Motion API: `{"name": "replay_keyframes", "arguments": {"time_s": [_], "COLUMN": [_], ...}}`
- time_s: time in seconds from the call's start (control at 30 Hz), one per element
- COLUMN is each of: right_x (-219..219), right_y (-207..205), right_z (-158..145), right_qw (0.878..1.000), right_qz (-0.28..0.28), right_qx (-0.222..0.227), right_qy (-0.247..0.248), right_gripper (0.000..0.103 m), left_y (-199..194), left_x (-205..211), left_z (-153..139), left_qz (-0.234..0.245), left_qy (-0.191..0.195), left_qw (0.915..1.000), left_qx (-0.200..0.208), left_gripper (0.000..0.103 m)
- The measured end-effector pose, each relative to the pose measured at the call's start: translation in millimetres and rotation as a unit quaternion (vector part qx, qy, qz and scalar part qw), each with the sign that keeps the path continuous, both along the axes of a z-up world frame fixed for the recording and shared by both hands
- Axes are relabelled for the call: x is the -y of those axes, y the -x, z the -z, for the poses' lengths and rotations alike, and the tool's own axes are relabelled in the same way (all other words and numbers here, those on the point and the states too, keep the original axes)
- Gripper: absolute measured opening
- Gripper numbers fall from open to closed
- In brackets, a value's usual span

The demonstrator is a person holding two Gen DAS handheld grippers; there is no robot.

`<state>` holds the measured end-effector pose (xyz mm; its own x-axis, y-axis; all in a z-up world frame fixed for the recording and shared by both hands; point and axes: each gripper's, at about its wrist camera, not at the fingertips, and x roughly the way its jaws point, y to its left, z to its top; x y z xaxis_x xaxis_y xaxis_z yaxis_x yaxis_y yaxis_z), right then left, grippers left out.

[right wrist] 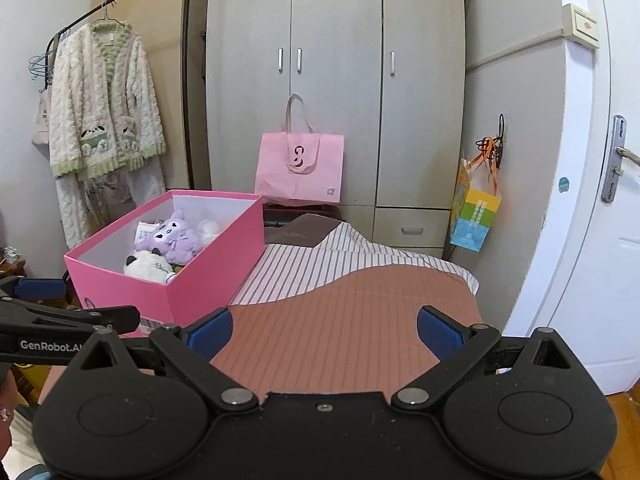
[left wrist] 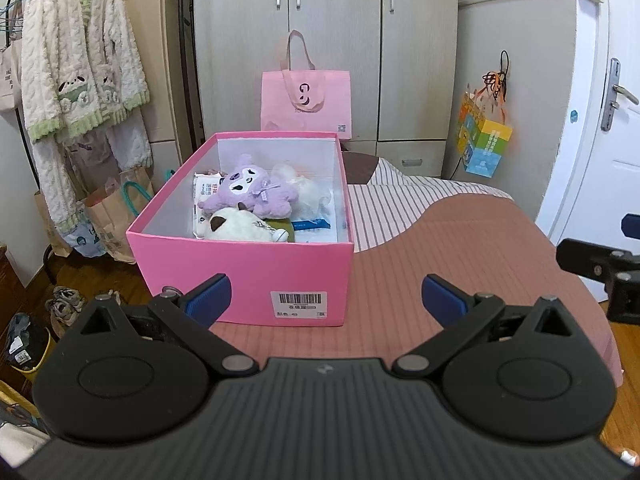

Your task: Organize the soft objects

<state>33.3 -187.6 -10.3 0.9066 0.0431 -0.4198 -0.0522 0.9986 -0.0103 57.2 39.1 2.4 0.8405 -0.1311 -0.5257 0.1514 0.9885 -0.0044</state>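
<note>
From the left wrist view, the left gripper (left wrist: pixel 326 294) hangs with its blue fingers wide apart and nothing between them, just short of the near wall of the pink box (left wrist: pixel 244 280), which sits on the bed (left wrist: pixel 460 264). Inside the box lie a purple plush (left wrist: pixel 250 192), a white plush (left wrist: pixel 236 226) toward the near wall, a wipes pack (left wrist: pixel 205 196) against the left wall, and a clear bagged item (left wrist: pixel 308 190) toward the right wall. Behind the box stands a pink tote bag (left wrist: pixel 306 106).

From the right wrist view, the right gripper (right wrist: pixel 325 334) is likewise spread and empty, over bare bedspread to the right of the box. The box (right wrist: pixel 208 284) is at the left here, the purple plush (right wrist: pixel 172 238) and white plush (right wrist: pixel 146 266) showing above its rim.

No soft thing appears outside the box, so the sorting looks largely done. If anything needs tidying, it is probably best to come down from above the box's rim, pinch a plush by its body rather than a limb, and steady the box wall with the other gripper so the light cardboard does not slide.
</note>
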Motion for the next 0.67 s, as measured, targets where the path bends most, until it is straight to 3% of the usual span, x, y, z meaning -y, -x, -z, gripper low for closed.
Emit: {"name": "replay_keyframes", "arguments": {"time_s": [0.2,0.67], "right_x": [-4.9,-6.8], "right_y": [-0.2,-0.1], "right_z": [2.6,5.4], "right_qw": [1.000,1.000], "right_qz": [-0.003,0.001], "right_qx": [-0.001,-0.008], "right_qy": [0.009,0.012], "right_gripper": [0.100,0.100], "left_y": [1.0,1.1], "left_x": [2.0,-3.2], "left_z": [1.0,3.6], "left_qz": [-0.008,-0.011], "left_qy": [-0.014,0.003], "left_qw": [0.9999,0.9999], "left_qx": [0.007,-0.004], "left_gripper": [0.103,0.103]}}
